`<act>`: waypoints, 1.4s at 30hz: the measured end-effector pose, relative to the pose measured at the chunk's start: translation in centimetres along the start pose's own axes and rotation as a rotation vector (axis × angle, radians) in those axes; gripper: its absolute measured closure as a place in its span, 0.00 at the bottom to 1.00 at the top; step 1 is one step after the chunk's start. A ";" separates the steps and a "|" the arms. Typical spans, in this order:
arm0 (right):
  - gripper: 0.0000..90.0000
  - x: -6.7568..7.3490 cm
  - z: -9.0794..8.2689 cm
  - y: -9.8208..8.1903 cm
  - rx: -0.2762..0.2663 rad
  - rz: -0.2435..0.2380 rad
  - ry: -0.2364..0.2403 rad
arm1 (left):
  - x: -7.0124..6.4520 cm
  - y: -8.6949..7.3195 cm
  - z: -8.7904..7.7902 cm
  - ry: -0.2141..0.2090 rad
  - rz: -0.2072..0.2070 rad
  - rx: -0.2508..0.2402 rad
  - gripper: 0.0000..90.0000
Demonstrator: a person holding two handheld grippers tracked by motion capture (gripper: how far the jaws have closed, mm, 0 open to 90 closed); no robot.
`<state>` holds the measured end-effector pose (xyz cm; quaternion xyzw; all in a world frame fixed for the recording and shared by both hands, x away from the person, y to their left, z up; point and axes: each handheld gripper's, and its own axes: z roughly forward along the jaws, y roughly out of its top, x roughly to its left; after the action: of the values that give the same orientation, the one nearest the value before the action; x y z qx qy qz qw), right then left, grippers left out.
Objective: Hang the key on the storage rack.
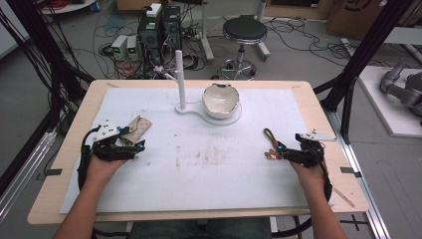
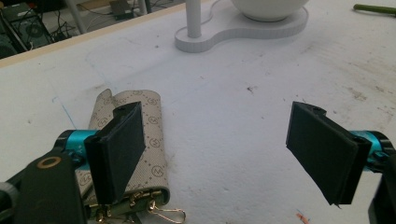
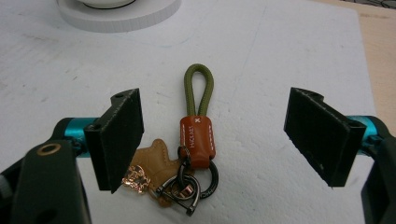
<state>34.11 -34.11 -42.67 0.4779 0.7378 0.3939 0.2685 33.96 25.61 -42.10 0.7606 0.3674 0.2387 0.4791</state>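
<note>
Left tongs (image 1: pixel 141 145) stand wide open, holding nothing; a beige monogrammed pouch (image 2: pixel 140 140) with gold clasps lies on the desk (image 1: pixel 199 164) under the left jaw, not gripped. Right tongs (image 1: pixel 274 151) also stand wide open and empty. A keychain (image 3: pixel 197 135) with olive cord loop, orange leather tab and dark metal rings lies flat between its jaws, untouched. A white bowl (image 1: pixel 221 100) sits on a stand (image 1: pixel 185 106) beyond, well apart.
</note>
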 end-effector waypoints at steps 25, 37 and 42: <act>0.22 -0.4 2.0 0.1 0.076 0.010 0.019 | 0.4 -0.5 -0.3 0.025 -0.018 0.017 0.22; 0.23 -0.4 3.3 -0.1 0.142 0.012 0.043 | 0.3 -0.5 0.0 0.019 -0.015 0.025 0.22; 0.24 -0.9 3.9 -0.3 0.170 0.050 0.048 | 0.1 -0.5 0.1 0.013 -0.014 0.031 0.22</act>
<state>37.34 -33.75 -45.03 0.5076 0.7626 0.3479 0.1993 33.98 25.78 -42.57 0.7637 0.3794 0.2344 0.4668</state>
